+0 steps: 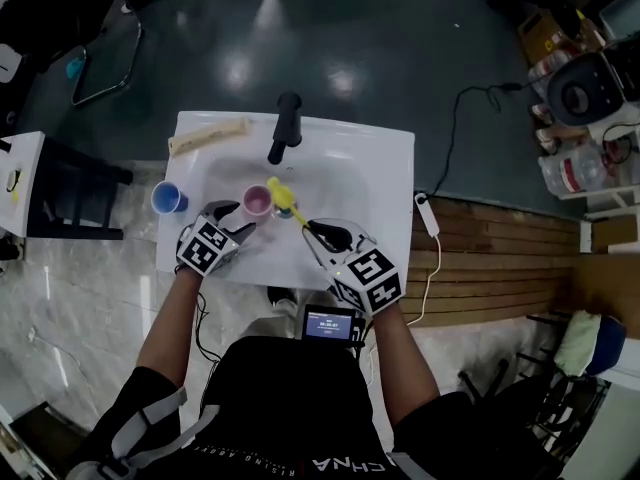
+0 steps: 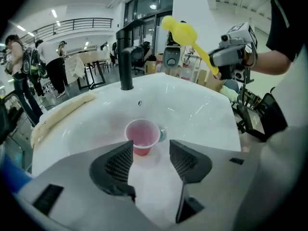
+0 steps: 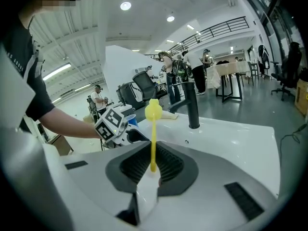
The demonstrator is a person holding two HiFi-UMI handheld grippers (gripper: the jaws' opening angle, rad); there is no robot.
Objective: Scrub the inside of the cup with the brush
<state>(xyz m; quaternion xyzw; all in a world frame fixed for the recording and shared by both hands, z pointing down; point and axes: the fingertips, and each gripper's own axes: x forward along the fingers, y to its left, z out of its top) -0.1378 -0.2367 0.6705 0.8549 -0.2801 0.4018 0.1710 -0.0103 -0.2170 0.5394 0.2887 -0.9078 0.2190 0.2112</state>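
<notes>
A pink cup (image 1: pixel 257 201) stands upright in the white sink basin (image 1: pixel 330 183), its mouth facing up. In the left gripper view the cup (image 2: pixel 142 135) sits just ahead of my left gripper (image 2: pixel 150 150), whose jaws stand apart on either side of the cup's base without pressing it. My left gripper (image 1: pixel 236 218) is at the cup's near left. My right gripper (image 3: pixel 153 165) is shut on the thin handle of a yellow brush (image 3: pixel 153 110), head pointing up and away. The brush (image 1: pixel 283 198) hangs just right of the cup, and its head (image 2: pixel 180 30) is well above the basin.
A black faucet (image 1: pixel 287 126) rises at the basin's back. A blue cup (image 1: pixel 168 198) stands on the sink's left rim, and a long beige block (image 1: pixel 208 135) lies on the back left rim. Several people stand far off in the room behind.
</notes>
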